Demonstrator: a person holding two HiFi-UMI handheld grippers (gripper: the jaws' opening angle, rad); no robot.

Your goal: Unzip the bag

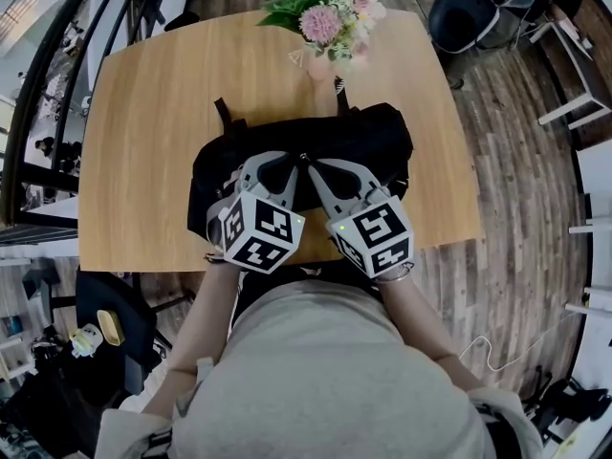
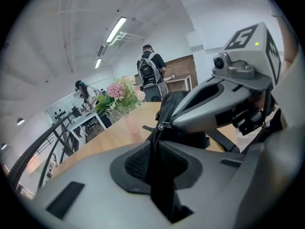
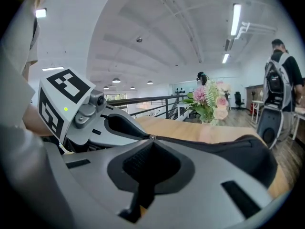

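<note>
**A:** Where is the bag?

**B:** The black bag (image 1: 382, 142) lies on the counter (image 1: 143, 113) with its long side running left to right in front of the person. The flowers (image 1: 330, 22) stand just behind it.

**A:** And the two tools?

**B:** They come in from the near edge as a V, both tipped a little downward. Their tips touch on top of the bag, a bit left of its middle. The left gripper (image 1: 293, 160) has its jaws closed on a black fold of the zip seam (image 2: 159, 175). That strip runs between the pads and up to the zip slider (image 2: 161, 126) just past them.

**A:** The other one?

**B:** The right gripper (image 1: 308, 163) has its jaws pressed fully together, with the tips right at the slider. I can't tell whether they pinch its tab; it is too small.

**A:** Which way does the zip run from there?

**B:** Along the bag's top ridge. Seen from the right gripper, the ridge leads away to the right, where most of the bag lies. Both tools are equally close to the slider. I'd judge the left one should anchor the seam while the right draws the slider rightward along the ridge.
</note>
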